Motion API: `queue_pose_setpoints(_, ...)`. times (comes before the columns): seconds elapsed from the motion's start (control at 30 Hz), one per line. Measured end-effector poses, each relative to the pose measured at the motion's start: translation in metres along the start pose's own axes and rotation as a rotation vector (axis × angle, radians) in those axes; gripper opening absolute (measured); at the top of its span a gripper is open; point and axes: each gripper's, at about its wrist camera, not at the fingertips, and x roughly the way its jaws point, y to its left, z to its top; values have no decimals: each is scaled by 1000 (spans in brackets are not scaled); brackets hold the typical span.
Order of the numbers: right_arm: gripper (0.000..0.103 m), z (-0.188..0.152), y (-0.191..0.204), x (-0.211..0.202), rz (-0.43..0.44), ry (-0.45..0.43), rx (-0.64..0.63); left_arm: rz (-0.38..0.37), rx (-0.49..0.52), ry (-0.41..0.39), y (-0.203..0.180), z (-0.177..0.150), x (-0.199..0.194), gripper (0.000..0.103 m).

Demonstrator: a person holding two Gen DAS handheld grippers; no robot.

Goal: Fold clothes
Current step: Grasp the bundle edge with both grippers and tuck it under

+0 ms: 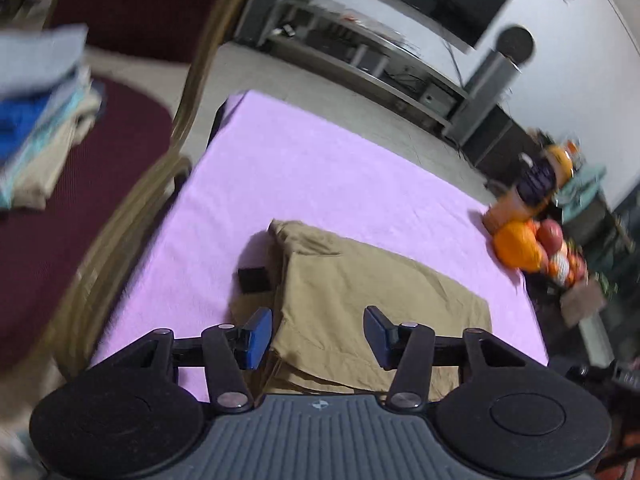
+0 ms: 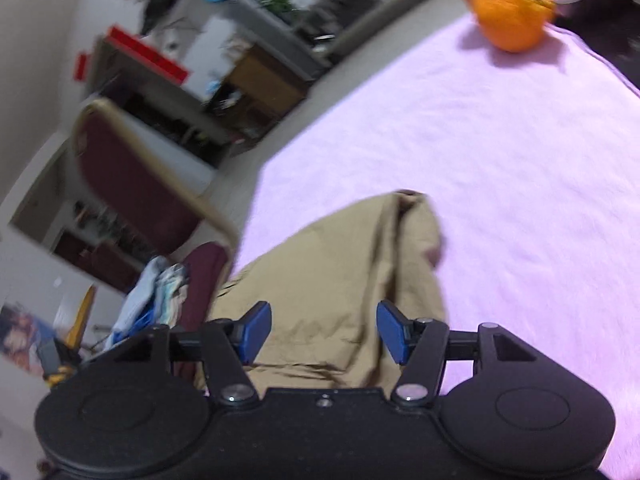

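Observation:
A tan garment lies folded on the pink cloth of the table, near its front edge. My left gripper hovers over the garment's near part with its blue pads apart and nothing pinched between them. In the right wrist view the same tan garment lies bunched with a raised fold at its far end. Above its near end my right gripper is open, the cloth showing below the gap between the pads. A small black object sits at the garment's left edge.
A dark red chair left of the table carries a stack of folded clothes. Oranges and other fruit sit at the table's far right corner; an orange shows there. Shelving and a television stand behind.

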Motion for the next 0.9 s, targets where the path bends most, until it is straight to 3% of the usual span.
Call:
queue_pose_setpoints(0.07,57,-1,-5,4,-16,15,40,5,-46,28,6,-1,7,48)
queue_pose_setpoints(0.2,48,-7,-18,16,-41,70,136,44,-17,52,3,2,20,48)
queue_pose_setpoints(0.3,46,-10,-17,26,18,115,161,44,-6,67,2,3,28,47)
queue_pose_setpoints(0.5,48,-16,-12,47,-89,171,158,57,8,86,2,6,39,46)
queue_pose_setpoints(0.57,48,-16,-15,50,-79,168,195,53,-11,99,4,7,44,40)
queue_pose_setpoints(0.67,48,-12,-15,53,-64,131,225,37,-44,140,8,8,53,15)
queue_pose_setpoints(0.8,46,-8,-8,55,-108,68,179,62,24,129,-2,4,53,4)
queue_pose_setpoints(0.9,3,-10,5,58,-191,25,63,70,103,79,-15,0,45,2)
